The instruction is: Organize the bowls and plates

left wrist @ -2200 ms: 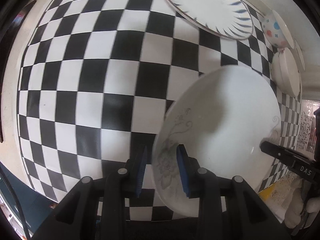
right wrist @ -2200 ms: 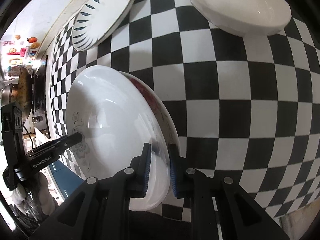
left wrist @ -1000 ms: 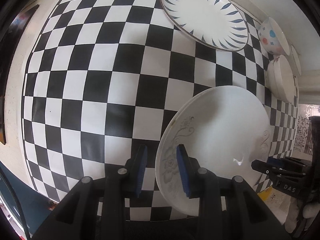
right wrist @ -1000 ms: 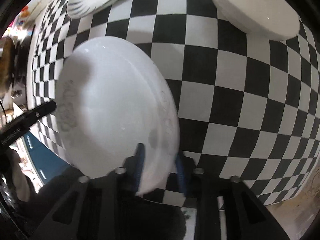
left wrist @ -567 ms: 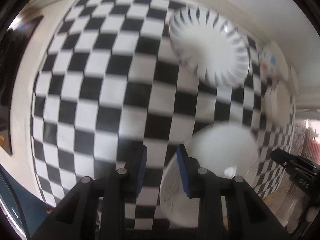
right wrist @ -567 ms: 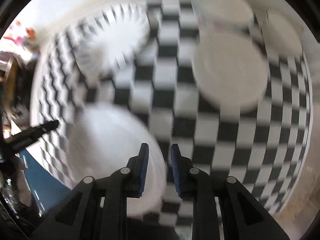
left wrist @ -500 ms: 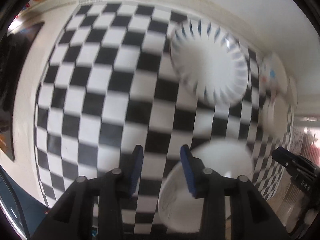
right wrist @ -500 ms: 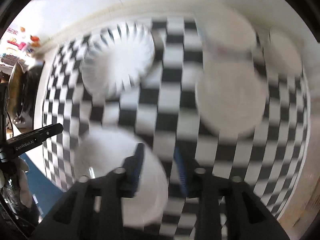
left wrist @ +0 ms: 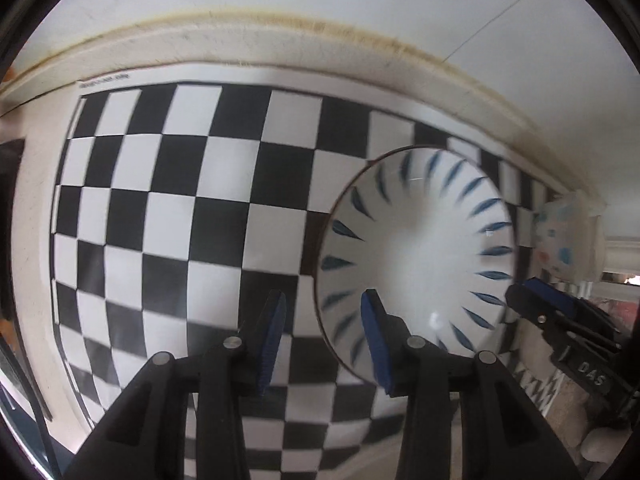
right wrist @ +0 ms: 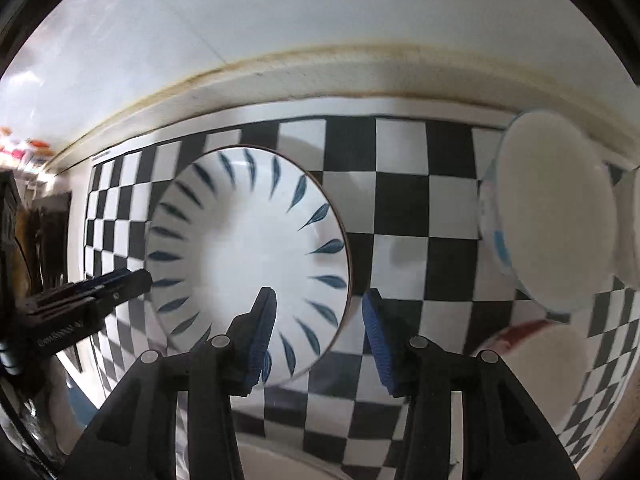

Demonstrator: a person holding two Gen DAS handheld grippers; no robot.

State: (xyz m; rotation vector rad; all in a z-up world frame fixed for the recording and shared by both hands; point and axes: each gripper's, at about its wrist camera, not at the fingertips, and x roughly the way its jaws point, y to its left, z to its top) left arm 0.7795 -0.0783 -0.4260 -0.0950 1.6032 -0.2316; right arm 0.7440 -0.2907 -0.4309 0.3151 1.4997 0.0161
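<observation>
You have both grippers over the blue-leaf plate (left wrist: 416,248) on the checkered bench (left wrist: 160,208), so the step in hand looks like taking this plate next: the left gripper (left wrist: 322,336) has just been opening and stands released, its outer finger over the plate's near-left rim and its inner one over the cloth, nothing pinched. The right gripper (right wrist: 318,332) has also just opened and is empty, with the plate's right edge lying between its fingers and the dotted bowl (right wrist: 548,216) well off to its right. Next, I'd judge, lower each gripper so its fingers straddle the rim, then close both before you lift
</observation>
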